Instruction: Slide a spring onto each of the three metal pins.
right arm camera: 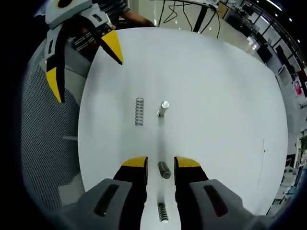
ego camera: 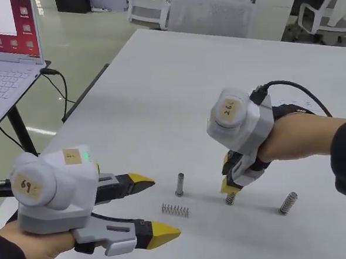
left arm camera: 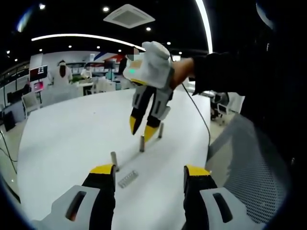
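While the white table (ego camera: 158, 77) takes up most of the head view, with a laptop (ego camera: 4, 63) off its left edge, the work sits in a small patch near the front. The left claw (ego camera: 155, 205) hovers low at the table's near edge, jaws spread wide and holding nothing. The right claw (right arm camera: 161, 162) points down, jaws narrowly parted on either side of a capped pin (ego camera: 230, 199) that already wears a coil. In the right gripper view a sliver of gap shows on each side.

Left of that stands the bare pin (ego camera: 180, 184), upright and unsprung. Just in front of it the loose spring (ego camera: 175, 210) lies flat on the table. Well to the right a third coil (ego camera: 288, 203) stands tilted, apparently over its own pin.

The loose spring looks light, thin-wired and prone to rolling. It should be pinched gently across mid-length, as a hard squeeze could flick it away. The smooth, stiff pin may topple if knocked.

Paper stickers read "69" on the left claw's housing and roughly "26" on the right's.
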Available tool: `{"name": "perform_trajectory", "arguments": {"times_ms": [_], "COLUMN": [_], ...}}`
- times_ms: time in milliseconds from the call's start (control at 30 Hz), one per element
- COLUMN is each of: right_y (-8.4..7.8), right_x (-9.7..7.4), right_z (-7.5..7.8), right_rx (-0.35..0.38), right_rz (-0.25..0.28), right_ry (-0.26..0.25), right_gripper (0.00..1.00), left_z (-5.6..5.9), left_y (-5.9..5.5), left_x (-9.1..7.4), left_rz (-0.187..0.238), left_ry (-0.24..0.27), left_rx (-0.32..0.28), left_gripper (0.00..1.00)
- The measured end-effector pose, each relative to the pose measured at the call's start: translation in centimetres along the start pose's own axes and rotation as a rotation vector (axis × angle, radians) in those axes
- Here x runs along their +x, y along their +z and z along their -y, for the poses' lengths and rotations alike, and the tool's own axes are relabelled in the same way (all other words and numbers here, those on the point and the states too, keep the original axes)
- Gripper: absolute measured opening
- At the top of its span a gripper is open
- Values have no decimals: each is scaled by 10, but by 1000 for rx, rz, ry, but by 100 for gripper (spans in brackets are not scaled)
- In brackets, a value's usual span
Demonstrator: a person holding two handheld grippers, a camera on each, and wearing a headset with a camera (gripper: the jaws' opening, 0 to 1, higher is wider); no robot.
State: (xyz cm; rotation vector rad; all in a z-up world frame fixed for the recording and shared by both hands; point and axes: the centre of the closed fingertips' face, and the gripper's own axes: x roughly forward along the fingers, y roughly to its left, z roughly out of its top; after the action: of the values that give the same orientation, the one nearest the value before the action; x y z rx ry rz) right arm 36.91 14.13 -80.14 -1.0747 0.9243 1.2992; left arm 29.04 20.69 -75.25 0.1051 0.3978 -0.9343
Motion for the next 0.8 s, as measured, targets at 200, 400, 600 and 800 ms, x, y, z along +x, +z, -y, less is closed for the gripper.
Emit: {"name": "perform_trajectory", "arguments": {"times_ms": [200,400,600,800], "right_y": [21,35,41,39], "right_x": [5,15,32,48], "right_z": [-15,-26,-34,-33], "right_rx": [-16,-24,-21,10], "right_rz": [40,59,60,59], "right_ry": [46,77,101,105], "right_gripper": [19,18,16,15], "left_z": [-3,-3,-3,-3], "left_y": [0,0,-2,-5], "left_x": [-2,-3,-3,-2], "left_rz": [3,2,-5,-13], "left_ry": [9,16,15,15], "left_rx": [0,-1,1,0], "left_gripper": [52,52,52,52]}}
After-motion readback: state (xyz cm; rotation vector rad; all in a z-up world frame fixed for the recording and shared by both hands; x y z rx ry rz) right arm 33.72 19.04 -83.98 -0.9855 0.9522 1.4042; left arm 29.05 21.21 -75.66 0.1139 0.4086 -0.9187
